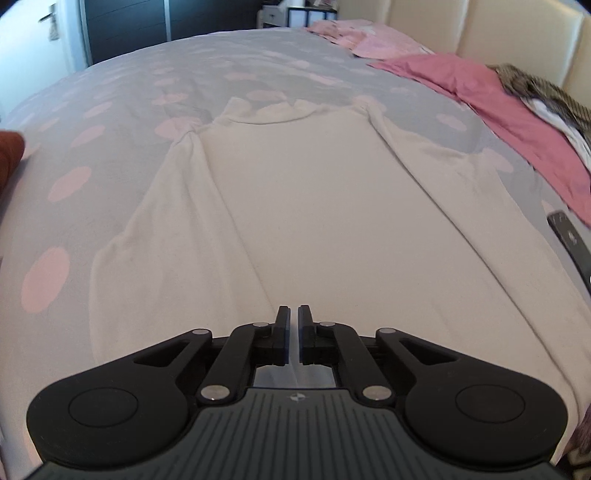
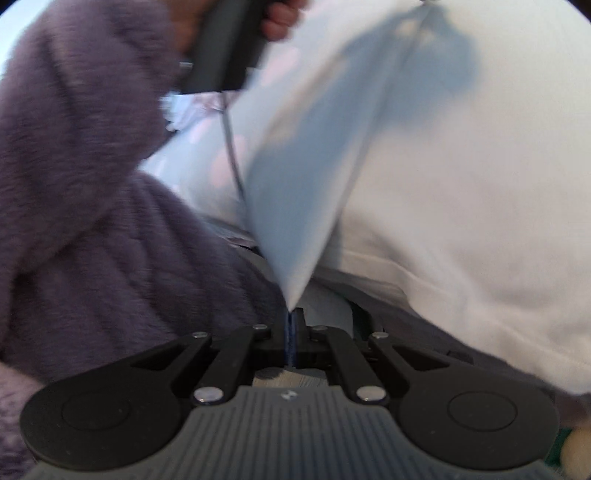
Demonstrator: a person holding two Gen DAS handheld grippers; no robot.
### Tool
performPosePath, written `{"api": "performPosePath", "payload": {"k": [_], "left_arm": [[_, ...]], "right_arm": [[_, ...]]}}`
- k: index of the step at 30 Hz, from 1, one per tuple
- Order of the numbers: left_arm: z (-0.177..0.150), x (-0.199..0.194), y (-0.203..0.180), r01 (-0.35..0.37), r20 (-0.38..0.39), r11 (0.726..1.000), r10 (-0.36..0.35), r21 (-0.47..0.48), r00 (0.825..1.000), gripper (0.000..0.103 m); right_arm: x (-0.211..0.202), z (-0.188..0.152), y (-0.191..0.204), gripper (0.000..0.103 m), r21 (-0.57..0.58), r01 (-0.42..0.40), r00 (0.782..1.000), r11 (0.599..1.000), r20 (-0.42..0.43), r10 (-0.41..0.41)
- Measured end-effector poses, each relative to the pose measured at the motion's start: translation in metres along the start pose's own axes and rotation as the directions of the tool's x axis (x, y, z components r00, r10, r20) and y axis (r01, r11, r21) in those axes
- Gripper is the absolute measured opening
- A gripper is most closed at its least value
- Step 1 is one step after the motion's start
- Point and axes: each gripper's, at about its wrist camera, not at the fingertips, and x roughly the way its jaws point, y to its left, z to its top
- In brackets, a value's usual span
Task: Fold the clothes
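Observation:
A cream long-sleeved top [image 1: 295,206] lies flat on the bed, collar at the far end, sleeves spread to both sides. My left gripper [image 1: 293,314] hovers over its near hem with the jaws a narrow gap apart and nothing between them. In the right wrist view my right gripper [image 2: 291,314] is shut on a corner of the cream top [image 2: 461,184], which rises from the jaws in a taut peak. The left gripper's handle [image 2: 225,48], held in a hand, shows at the top of that view.
The grey bedspread with pink dots [image 1: 110,110] covers the bed. A pink garment [image 1: 498,107] and a patterned one [image 1: 535,88] lie at the right by the cream headboard [image 1: 517,33]. The person's fuzzy purple sleeve [image 2: 74,184] fills the left of the right wrist view.

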Motion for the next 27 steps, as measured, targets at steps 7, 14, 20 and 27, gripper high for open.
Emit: {"api": "performPosePath", "payload": {"k": [7,14,20,27], "left_arm": [[-0.021,-0.065,0.024,-0.005,0.053,0.998,0.008,-0.055,0.999,0.039],[-0.087,-0.119,0.043,-0.005,0.038,0.996,0.008,-0.087,0.999,0.036],[-0.139,-0.139,0.05,-0.027,-0.016,0.992,0.026,-0.121,1.0,0.036],[-0.159,-0.146,0.046,0.033,-0.071,0.995,-0.04,-0.096,0.997,0.036]], "right_arm": [[0.013,-0.002,0.005,0.032,-0.052,0.034,0.999,0.998,-0.019,-0.035],[0.047,0.003,0.021,0.04,-0.207,0.081,0.996,0.975,0.042,-0.074],[0.063,0.004,0.023,0.003,-0.215,0.002,1.0,0.977,-0.028,-0.008],[0.064,0.0,0.038,0.003,-0.204,-0.021,0.995,0.979,-0.099,0.001]]}}
